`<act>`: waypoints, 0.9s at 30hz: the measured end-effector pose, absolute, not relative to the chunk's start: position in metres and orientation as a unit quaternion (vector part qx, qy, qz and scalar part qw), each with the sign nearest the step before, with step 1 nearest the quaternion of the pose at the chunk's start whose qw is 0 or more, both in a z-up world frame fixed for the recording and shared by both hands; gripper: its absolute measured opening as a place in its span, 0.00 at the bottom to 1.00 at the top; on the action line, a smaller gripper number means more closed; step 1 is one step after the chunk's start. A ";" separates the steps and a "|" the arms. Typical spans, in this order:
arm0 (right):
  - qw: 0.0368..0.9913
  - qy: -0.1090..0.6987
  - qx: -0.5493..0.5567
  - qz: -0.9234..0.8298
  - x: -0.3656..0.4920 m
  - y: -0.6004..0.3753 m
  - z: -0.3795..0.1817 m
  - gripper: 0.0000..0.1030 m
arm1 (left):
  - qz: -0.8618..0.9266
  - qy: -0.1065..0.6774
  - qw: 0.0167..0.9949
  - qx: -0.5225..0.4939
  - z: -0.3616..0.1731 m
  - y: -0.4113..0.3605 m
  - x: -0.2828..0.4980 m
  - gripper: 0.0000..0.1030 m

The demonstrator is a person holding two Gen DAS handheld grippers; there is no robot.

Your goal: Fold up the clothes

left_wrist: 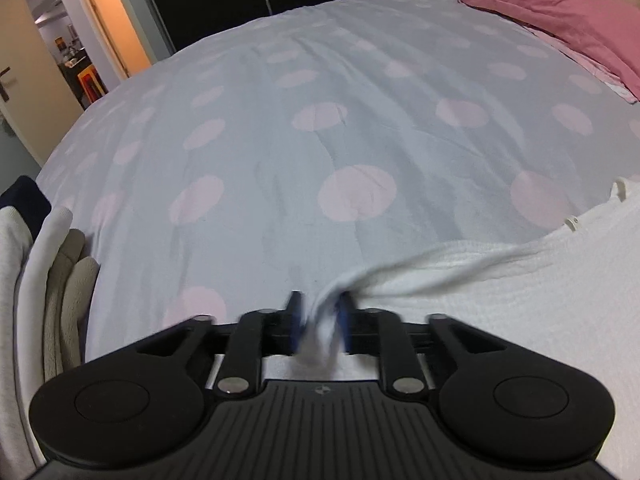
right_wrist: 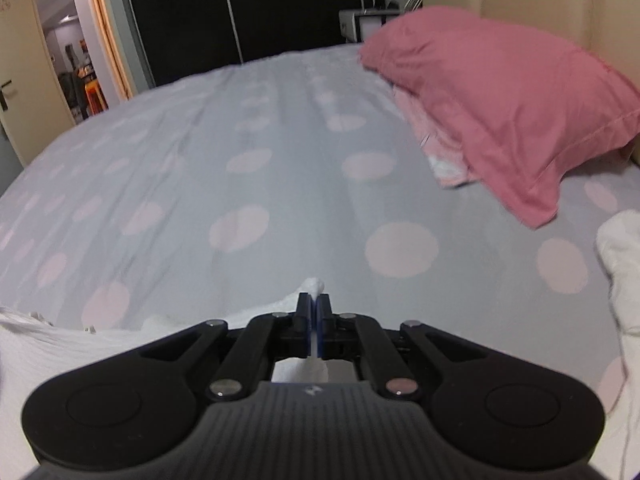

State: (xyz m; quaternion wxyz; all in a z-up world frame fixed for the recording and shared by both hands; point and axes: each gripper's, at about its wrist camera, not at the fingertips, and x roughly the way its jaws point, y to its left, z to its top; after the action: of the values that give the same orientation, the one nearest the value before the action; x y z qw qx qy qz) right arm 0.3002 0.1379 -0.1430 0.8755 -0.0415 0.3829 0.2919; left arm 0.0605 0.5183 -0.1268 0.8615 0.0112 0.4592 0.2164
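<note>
Jaws first: through the left wrist camera we see our left gripper clamped on a bunched edge of the white garment, with a twist of the cloth pinched between the blue pads (this part is blurred). From the pinch, the garment spreads away to the right and lies across the near right part of the bed, whose grey cover carries pale pink dots. A pink pillow sits at the far right corner of the bed. At the left edge we make out a stack of folded clothes in white, beige and dark tones, just beside the bed.

Through the right wrist camera, our right gripper has its jaws together on a thin fold of the same white garment, and a small tuft of cloth pokes out past the tips. The rest of it trails off to the lower left on the bed. More white fabric shows at the right edge. The pink pillow lies on the far right of the bed, over a paler pink cloth.
</note>
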 end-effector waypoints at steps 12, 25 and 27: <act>0.836 0.455 -0.018 0.306 0.239 0.076 -0.137 0.37 | 0.204 0.422 0.880 -0.069 -0.076 0.498 -0.050 0.51; 0.786 0.559 0.104 0.240 0.130 -0.028 -0.159 0.48 | 0.235 0.450 0.829 -0.234 -0.112 0.458 -0.172 0.51; 0.784 0.562 0.120 0.232 0.120 -0.036 -0.162 0.49 | 0.243 0.446 0.818 -0.271 -0.122 0.458 -0.179 0.51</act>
State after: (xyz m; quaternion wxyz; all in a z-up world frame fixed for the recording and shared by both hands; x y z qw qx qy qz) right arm 0.1203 -0.0363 -0.1619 0.7843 0.1204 0.5624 0.2324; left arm -0.1794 0.4579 -0.1219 0.8179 -0.2705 0.4457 0.2433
